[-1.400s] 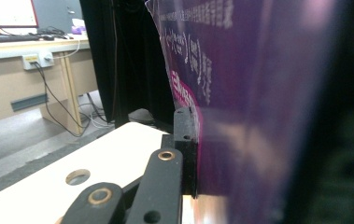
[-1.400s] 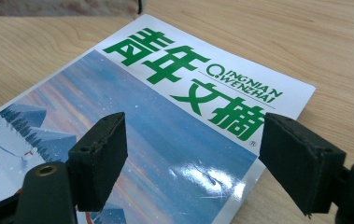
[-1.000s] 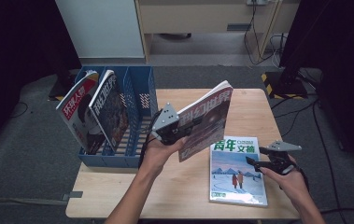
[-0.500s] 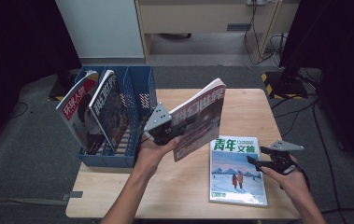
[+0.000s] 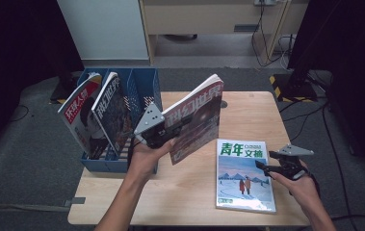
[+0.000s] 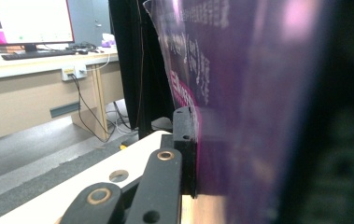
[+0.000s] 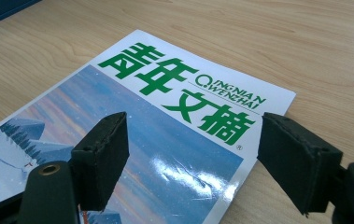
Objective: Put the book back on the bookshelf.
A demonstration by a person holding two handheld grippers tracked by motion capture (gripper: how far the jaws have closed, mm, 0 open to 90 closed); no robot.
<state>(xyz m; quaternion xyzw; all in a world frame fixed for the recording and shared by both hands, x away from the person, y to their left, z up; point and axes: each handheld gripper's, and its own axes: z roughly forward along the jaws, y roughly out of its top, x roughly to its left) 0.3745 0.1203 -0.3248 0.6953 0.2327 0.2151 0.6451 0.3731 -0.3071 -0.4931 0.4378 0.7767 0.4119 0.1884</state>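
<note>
The left gripper (image 5: 173, 131) is clamping its jaws on the lower edge of the purple magazine (image 5: 197, 118), holding it upright above the table (image 5: 180, 192), just right of the blue file rack (image 5: 141, 91). It looks like the filing step: the magazine is heading for an open slot beside the two already standing there. Next it needs swinging over the rack and lowering spine-first. The right gripper (image 7: 193, 158) is hovering, jaws apart, over the green-titled magazine (image 5: 245, 175) lying flat.
</note>
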